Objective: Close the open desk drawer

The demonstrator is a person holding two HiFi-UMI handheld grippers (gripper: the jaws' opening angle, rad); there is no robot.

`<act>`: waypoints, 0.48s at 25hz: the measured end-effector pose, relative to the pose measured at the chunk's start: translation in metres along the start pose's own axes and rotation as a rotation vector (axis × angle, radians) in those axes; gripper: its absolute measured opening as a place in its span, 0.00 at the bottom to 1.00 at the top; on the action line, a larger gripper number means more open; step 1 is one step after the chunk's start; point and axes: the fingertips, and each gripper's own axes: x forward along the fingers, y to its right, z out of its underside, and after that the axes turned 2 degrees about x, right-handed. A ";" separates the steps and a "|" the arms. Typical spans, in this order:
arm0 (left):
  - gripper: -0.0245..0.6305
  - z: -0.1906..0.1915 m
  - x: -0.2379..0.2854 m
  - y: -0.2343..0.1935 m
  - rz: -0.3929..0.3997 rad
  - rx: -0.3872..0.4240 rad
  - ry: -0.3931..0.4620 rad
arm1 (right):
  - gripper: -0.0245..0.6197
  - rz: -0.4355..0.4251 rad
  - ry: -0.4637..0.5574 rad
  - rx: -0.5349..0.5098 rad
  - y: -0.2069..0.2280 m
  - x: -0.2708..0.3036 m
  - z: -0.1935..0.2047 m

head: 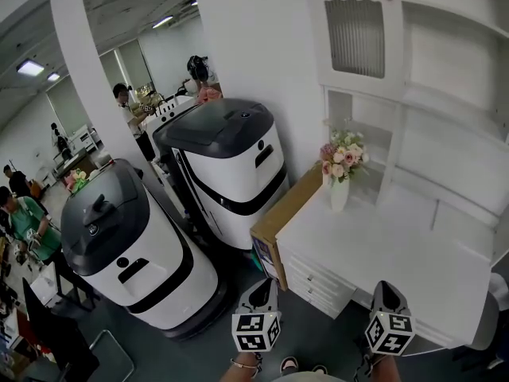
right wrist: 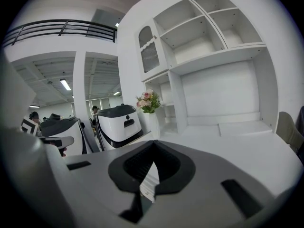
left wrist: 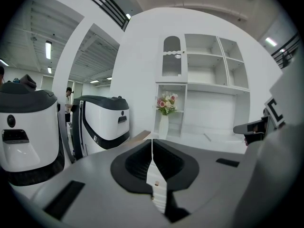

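A white desk (head: 398, 261) stands ahead, with a stack of drawers (head: 312, 281) at its left front; their fronts look flush from the head view. My left gripper (head: 266, 287) hovers in front of the drawers, shut and empty. My right gripper (head: 384, 290) is level with it by the desk's front edge, also shut with nothing held. In the left gripper view the jaw tips (left wrist: 152, 144) meet, and a white drawer front (left wrist: 157, 186) with a small knob shows below them. The right gripper view shows the same closed tips (right wrist: 153, 161) above a drawer front (right wrist: 148, 183).
A vase of pink flowers (head: 340, 169) stands at the desk's back left under a white shelf hutch (head: 445, 94). A brown box (head: 278, 221) leans on the desk's left side. Two large white-and-black machines (head: 231, 165) (head: 127, 245) stand left. People are in the far background.
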 end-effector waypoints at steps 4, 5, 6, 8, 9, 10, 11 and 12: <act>0.07 -0.002 0.000 0.005 0.010 0.000 0.007 | 0.05 -0.001 0.007 0.002 0.000 -0.002 -0.003; 0.07 -0.002 0.000 0.006 0.011 -0.001 0.007 | 0.05 0.001 0.009 0.003 0.001 -0.003 -0.004; 0.07 -0.002 -0.001 0.007 0.013 -0.003 0.008 | 0.05 0.003 0.011 0.002 0.001 -0.004 -0.005; 0.07 -0.001 -0.002 0.008 0.015 -0.006 0.008 | 0.05 0.007 0.013 -0.004 0.002 -0.005 -0.005; 0.07 0.000 -0.002 0.009 0.016 -0.007 0.007 | 0.05 0.008 0.013 -0.008 0.002 -0.005 -0.006; 0.07 0.001 -0.002 0.009 0.016 -0.007 0.006 | 0.05 0.010 0.012 -0.011 0.002 -0.006 -0.006; 0.07 0.002 -0.001 0.010 0.017 -0.008 0.004 | 0.05 0.011 0.012 -0.013 0.002 -0.006 -0.006; 0.07 0.002 -0.001 0.011 0.018 -0.009 0.002 | 0.05 0.011 0.012 -0.013 0.002 -0.006 -0.006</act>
